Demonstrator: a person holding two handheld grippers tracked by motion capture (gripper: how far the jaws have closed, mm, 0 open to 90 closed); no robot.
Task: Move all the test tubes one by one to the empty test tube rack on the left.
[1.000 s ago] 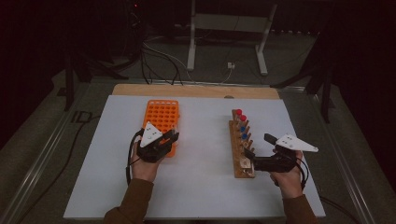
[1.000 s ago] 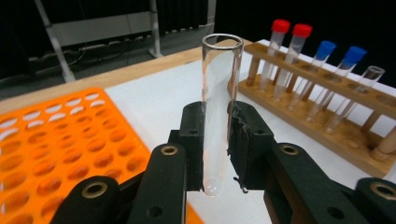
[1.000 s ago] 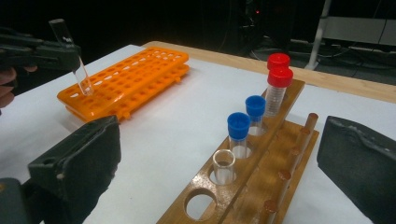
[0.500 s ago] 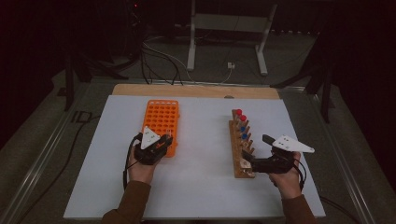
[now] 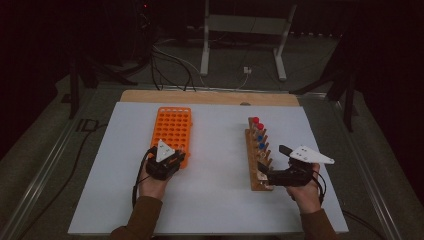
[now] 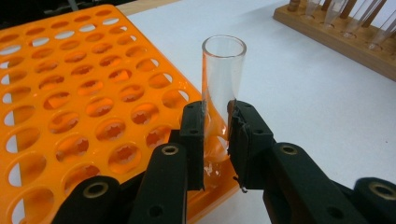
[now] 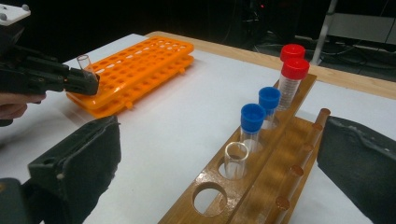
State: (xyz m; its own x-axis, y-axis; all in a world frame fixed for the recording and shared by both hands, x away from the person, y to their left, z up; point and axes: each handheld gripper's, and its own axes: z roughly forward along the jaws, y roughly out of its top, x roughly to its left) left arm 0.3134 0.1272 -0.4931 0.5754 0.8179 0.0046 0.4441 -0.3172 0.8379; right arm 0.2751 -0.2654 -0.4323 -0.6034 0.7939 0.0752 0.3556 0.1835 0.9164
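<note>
a person sits at a table with a two-jaw gripper in each hand, moving test tubes between two racks. nearest, in the left gripper view, the left gripper [image 6: 216, 140] has its black jaws clamped on a clear glass tube [image 6: 223, 88], open at the top and uncapped, held upright with its rounded bottom at the near corner hole of the orange rack [image 6: 70, 107]. whether the tube's base has entered that hole or only rests at its edge cannot be told. the step in hand looks like seating this tube in the orange rack; the next move probably calls for keeping it upright, lowering it straight through the hole, and only then letting the jaws part. the orange rack is glossy moulded plastic, a flat grid of round holes with toothed inner rims, lying on a smooth white sheet [image 5: 220, 200] that covers the table. in the high view the right gripper [image 5: 272, 177] rests by the near end of the wooden rack [image 5: 256, 165]; in the right gripper view its padded jaws stand wide apart, holding nothing, either side of that rack. the wooden rack is long, varnished and tan, with round holes and a row of pegs. going away along it stand one open clear tube [image 7: 236, 161], two blue-capped tubes [image 7: 253, 122] and two red-capped tubes [image 7: 293, 74].
</note>
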